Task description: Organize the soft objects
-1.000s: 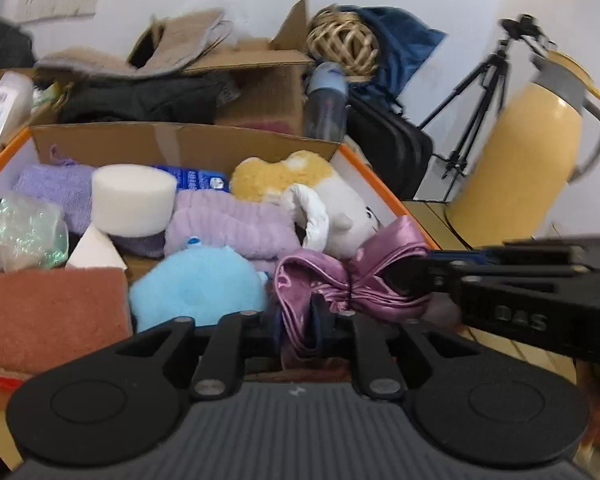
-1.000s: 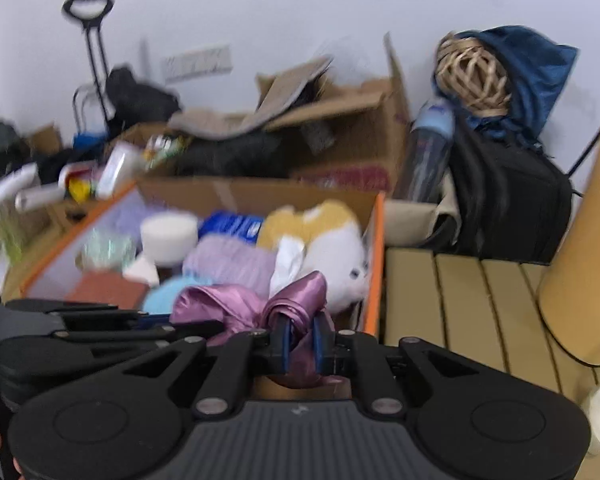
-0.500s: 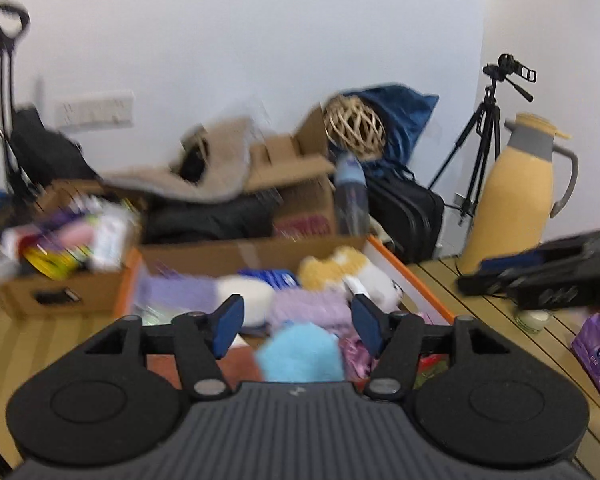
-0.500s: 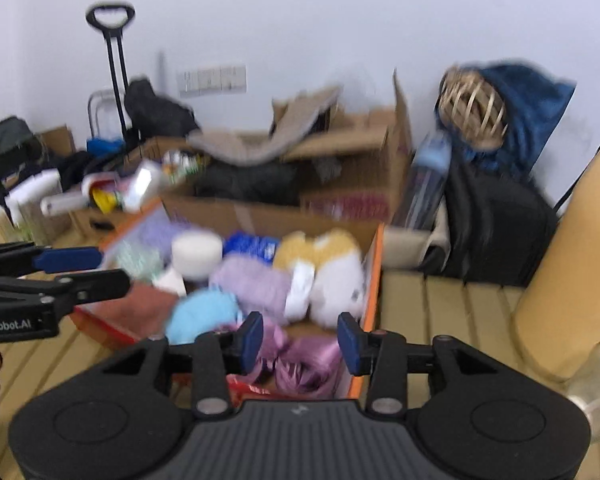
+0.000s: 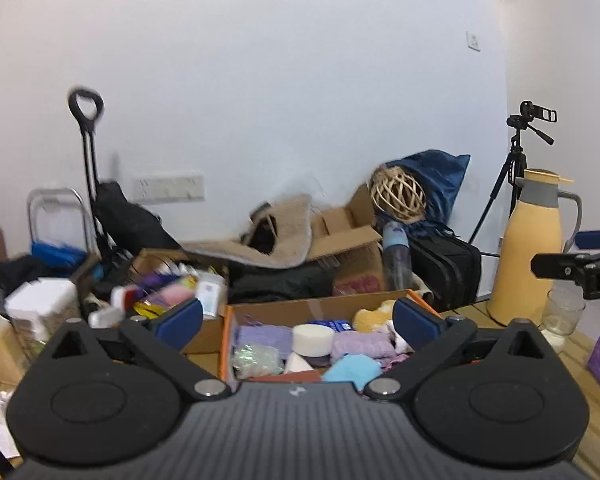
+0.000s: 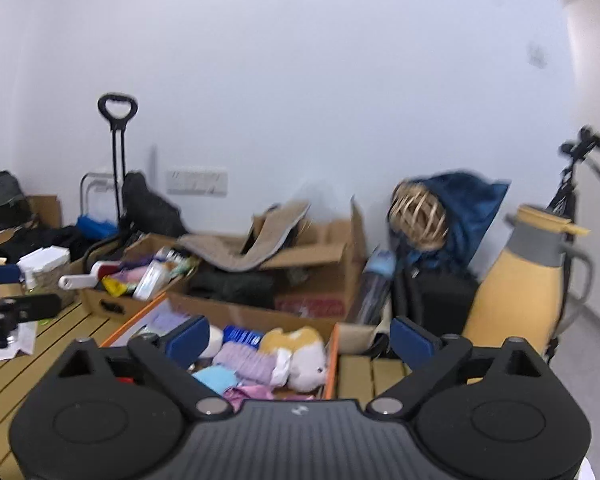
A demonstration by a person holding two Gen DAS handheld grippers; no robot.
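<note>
An orange-rimmed cardboard box point(image 5: 225, 332) point(image 6: 332, 360) holds soft things: a white sponge point(image 5: 313, 334), purple knit cloth point(image 6: 244, 360), a blue plush point(image 5: 352, 366), a white and yellow plush toy point(image 6: 300, 354) and a pink satin bow point(image 6: 248, 392) at its near edge. My left gripper point(image 5: 298, 320) hangs back above the box, jaws opening wide with nothing between them. My right gripper point(image 6: 300, 339) does the same, also empty. One finger of the right gripper point(image 5: 560, 266) shows at the left view's right edge.
A yellow thermos jug point(image 5: 534, 248) point(image 6: 520, 292) and a glass jar point(image 5: 562, 314) stand right of the box on the slatted wooden table point(image 6: 372, 372). More cluttered cardboard boxes point(image 6: 316, 256), a bottle point(image 5: 396, 256), a black bag and a tripod point(image 5: 516, 168) crowd behind.
Both grippers were shut on the pink satin bow; they have let it go, opened wide and drawn back and up. The bow now lies in the box.
</note>
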